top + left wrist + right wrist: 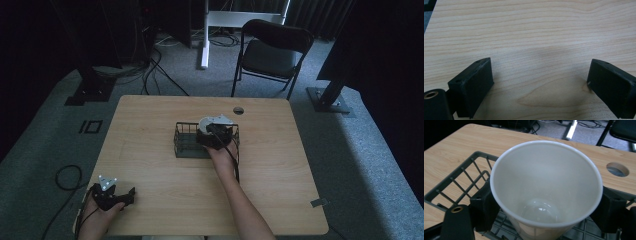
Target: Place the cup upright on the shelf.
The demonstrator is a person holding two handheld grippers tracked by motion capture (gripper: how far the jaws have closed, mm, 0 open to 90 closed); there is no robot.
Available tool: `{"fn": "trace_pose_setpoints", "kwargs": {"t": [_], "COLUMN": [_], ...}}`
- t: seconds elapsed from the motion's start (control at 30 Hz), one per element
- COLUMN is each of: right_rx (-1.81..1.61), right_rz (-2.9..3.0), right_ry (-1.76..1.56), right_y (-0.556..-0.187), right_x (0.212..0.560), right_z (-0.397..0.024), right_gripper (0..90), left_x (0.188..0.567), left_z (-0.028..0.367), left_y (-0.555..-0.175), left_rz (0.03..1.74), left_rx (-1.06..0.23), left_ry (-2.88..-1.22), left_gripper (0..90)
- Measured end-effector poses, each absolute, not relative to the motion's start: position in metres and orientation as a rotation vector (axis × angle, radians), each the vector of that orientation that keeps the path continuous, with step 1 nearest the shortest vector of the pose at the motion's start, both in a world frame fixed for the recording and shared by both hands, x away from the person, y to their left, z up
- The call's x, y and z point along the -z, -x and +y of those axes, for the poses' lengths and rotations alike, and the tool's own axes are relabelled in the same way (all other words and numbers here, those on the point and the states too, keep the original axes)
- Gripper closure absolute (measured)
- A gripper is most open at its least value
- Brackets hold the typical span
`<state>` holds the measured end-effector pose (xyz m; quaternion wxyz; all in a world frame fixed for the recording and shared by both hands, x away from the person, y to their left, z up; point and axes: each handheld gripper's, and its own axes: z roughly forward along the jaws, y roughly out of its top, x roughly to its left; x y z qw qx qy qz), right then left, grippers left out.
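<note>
Over the wire basket [186,145] near the table's [150,120] far edge, the right gripper [544,212] clamps a white cup [546,185], best lowered upright and level, while the left gripper [540,87] rests spread apart at the near-left corner.

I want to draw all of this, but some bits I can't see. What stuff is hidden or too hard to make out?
- Cup's base: cut off at the bottom edge of the right gripper view.
- Rack floor beneath the cup: hidden by the cup and right claw in the high view.
- Left claw's body: outside the left gripper view, small and dark in the high view.
- Room behind the chair: too dark.
</note>
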<state>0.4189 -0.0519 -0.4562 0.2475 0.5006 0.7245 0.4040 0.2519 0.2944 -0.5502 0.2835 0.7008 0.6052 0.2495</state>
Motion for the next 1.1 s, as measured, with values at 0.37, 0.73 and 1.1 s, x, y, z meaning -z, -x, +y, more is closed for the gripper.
{"fn": "trace_pose_setpoints", "kwargs": {"t": [0.37, 0.73, 1.1], "right_rx": [-1.160, -1.164, -1.161], "right_rz": [2.024, 2.021, 2.040], "right_ry": [-1.331, -1.283, -1.230], "right_y": [-0.415, -0.404, -0.392], "right_x": [0.458, 0.452, 0.452], "right_z": [-0.058, -0.067, -0.077], "right_gripper": [13.0, 13.0, 13.2], "left_x": [0.550, 0.550, 0.550], "left_z": [0.294, 0.294, 0.294], "left_y": [-0.252, -0.252, -0.252], "left_rz": [1.620, 1.620, 1.620], "left_rx": [-0.667, -0.667, -0.667], "left_ry": [-1.876, -1.876, -1.876], "left_gripper": [6.8, 6.8, 6.8]}}
